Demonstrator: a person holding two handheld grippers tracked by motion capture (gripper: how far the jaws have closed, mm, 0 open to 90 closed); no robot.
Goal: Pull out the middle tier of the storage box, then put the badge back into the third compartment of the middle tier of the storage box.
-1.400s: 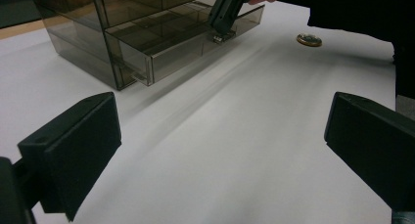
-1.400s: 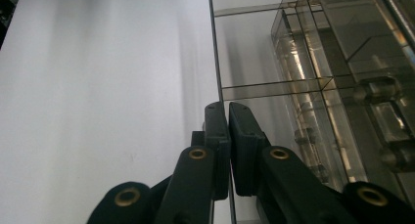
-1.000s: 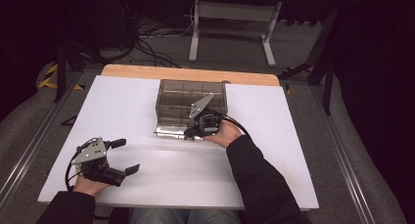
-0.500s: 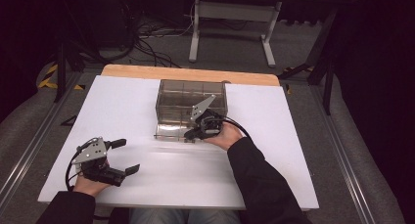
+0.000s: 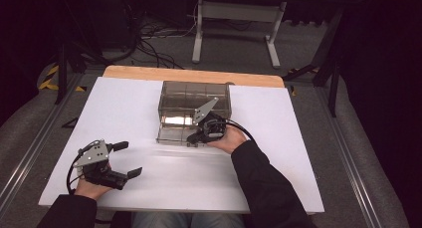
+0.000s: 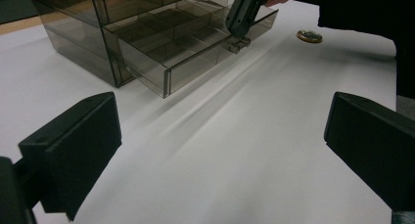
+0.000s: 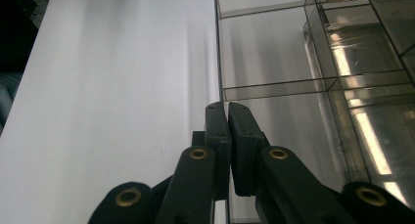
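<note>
A smoky clear drawer cabinet (image 5: 194, 94) stands at the middle of the white table (image 5: 278, 153), with its bottom drawer (image 5: 171, 133) pulled out toward me. My right gripper (image 5: 195, 138) sits at the drawer's front edge. In the right gripper view the right gripper (image 7: 227, 111) has its jaws pressed together on the drawer's front handle, beside the empty compartments of the drawer (image 7: 293, 62). The left gripper view shows the drawer (image 6: 186, 43) and that handle (image 6: 238, 44) from the side. My left gripper (image 5: 128, 159) rests at the front left, open and empty, well apart from the cabinet.
A small round coin-like disc (image 6: 309, 36) lies on the table beyond the drawer, near the right sleeve (image 6: 362, 13). A wooden strip (image 5: 194, 74) edges the table's far side. Metal rails run along both sides, and a stand with cables is on the floor behind.
</note>
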